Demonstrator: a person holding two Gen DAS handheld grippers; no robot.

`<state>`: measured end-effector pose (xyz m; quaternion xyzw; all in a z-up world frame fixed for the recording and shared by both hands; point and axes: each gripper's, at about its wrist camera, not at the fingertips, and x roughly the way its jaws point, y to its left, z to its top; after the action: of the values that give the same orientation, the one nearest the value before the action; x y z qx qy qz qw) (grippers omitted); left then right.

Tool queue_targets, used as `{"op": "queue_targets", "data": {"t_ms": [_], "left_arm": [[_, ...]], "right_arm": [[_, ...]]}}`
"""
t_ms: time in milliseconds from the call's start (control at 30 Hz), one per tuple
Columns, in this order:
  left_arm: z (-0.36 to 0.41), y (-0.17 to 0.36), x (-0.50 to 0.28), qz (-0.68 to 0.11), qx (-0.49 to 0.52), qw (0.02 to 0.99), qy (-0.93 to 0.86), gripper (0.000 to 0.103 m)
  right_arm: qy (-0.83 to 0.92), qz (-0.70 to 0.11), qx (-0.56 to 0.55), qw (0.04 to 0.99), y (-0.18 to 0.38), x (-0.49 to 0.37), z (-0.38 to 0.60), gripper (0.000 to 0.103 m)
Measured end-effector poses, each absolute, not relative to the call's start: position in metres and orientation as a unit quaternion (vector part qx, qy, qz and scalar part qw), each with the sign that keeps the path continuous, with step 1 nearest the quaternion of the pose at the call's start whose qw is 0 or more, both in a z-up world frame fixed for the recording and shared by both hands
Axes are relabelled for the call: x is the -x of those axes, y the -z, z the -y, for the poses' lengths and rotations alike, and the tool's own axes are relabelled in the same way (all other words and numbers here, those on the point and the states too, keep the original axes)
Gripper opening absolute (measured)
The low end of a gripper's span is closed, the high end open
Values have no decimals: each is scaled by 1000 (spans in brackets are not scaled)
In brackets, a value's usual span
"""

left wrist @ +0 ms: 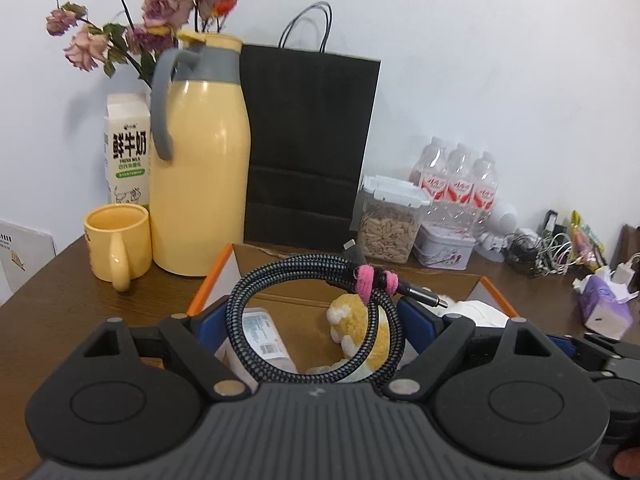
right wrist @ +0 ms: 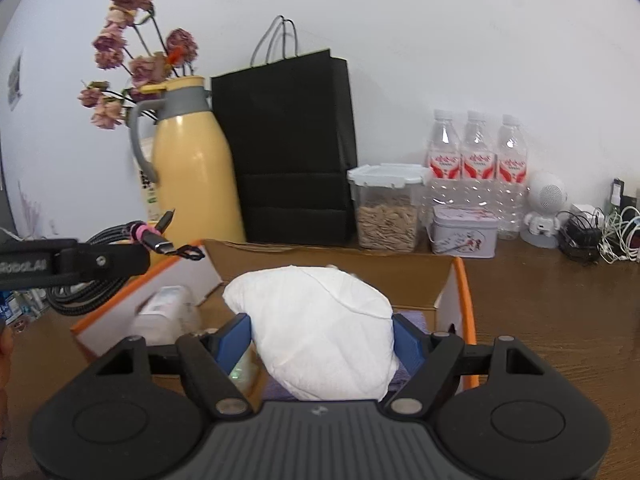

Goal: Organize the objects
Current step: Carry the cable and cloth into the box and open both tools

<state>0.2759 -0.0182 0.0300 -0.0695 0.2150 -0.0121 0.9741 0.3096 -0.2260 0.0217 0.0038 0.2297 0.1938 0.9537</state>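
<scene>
A dark wood table [right wrist: 560, 300] is set against a plain white wall [left wrist: 480, 60], with a yellow jug [left wrist: 200, 168], yellow mug [left wrist: 116, 240], milk carton [left wrist: 126, 152], dried flowers [left wrist: 152, 12], black paper bag [left wrist: 308, 140], seed container [right wrist: 386, 212], tin [right wrist: 464, 232], water bottles [right wrist: 476, 160] and tangled chargers [right wrist: 600, 232] lined along the back. An open orange-edged cardboard box [right wrist: 460, 304] is placed at the front, with a plush toy [left wrist: 356, 320] and a small bottle [left wrist: 260, 332] seen inside. The left gripper [left wrist: 320, 320] is clamped on a coiled braided cable [left wrist: 312, 280] over the box, and the right gripper [right wrist: 320, 340] is clamped on a white cloth bundle [right wrist: 320, 320] over it too
</scene>
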Motion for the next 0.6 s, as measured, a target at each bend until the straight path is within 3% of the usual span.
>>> {"op": "queue_targets", "data": {"t_ms": [300, 433, 467, 533, 600], "left_arm": [[30, -7, -299, -236, 46, 971, 18, 88], [34, -5, -298, -232, 40, 971, 29, 92], [34, -6, -298, -229, 39, 972, 25, 103], [33, -7, -295, -219, 41, 975, 16, 103], [33, -9, -294, -220, 44, 974, 17, 103]], "right_arm": [[-178, -238, 12, 955, -6, -316, 222, 75], [-171, -235, 20, 957, -2, -317, 219, 87], [-168, -239, 22, 956, -1, -318, 218, 88], [-162, -240, 24, 957, 1, -318, 217, 101], [-159, -237, 25, 958, 0, -316, 218, 103]]}}
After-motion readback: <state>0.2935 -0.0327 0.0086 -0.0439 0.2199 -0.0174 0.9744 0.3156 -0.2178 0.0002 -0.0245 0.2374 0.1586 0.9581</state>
